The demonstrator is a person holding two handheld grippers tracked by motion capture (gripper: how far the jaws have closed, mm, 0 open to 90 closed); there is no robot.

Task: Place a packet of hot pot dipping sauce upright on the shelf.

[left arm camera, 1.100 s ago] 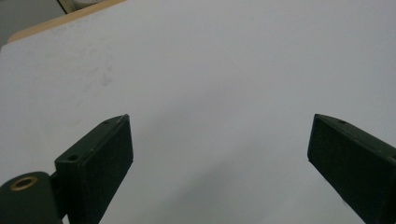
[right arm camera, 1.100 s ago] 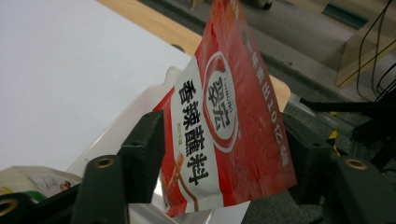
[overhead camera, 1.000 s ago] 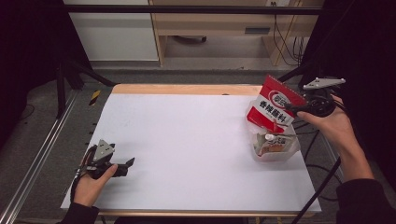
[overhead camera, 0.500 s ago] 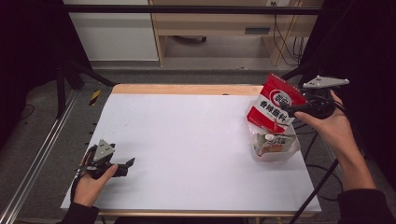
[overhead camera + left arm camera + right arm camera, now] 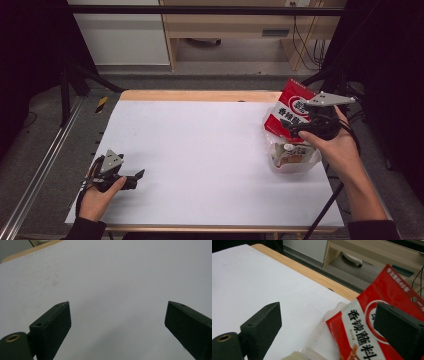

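**Red seasoning packet sits in a clear bag at the right edge as the right gripper's fingers spread**

While the left gripper (image 5: pixel 131 178) lies low at about 8 o'clock on the white surface (image 5: pixel 200 150), held in the person's left hand (image 5: pixel 97 197), its fingers (image 5: pixel 52 325) stand wide apart with nothing but bare white surface between them, as the left gripper view shows. It points toward 3 o'clock, and its grey three-cornered plate sits on top.

Moving toward the middle, the surface is a plain white sheet with a wooden edge (image 5: pixel 200 95) along the 12 o'clock side.

At about 3 o'clock, near the right edge, stands a clear plastic bag (image 5: pixel 292 160) resting on the surface. A red seasoning packet (image 5: pixel 287 112) with white panel and black printed characters sticks up out of it, tilted, its top leaning toward 1 o'clock. Smaller items lie inside the bag's bottom; what they are I cannot tell.

Just beside the packet, on its 3 o'clock side, the person's right hand (image 5: pixel 335 145) holds the right gripper (image 5: pixel 300 131). Its fingers (image 5: pixel 262 325) have just been opening and now stand wide apart. In the right gripper view the packet (image 5: pixel 372 335) lies partly between them, nearer the right-hand finger, with neither pad pressing on it.
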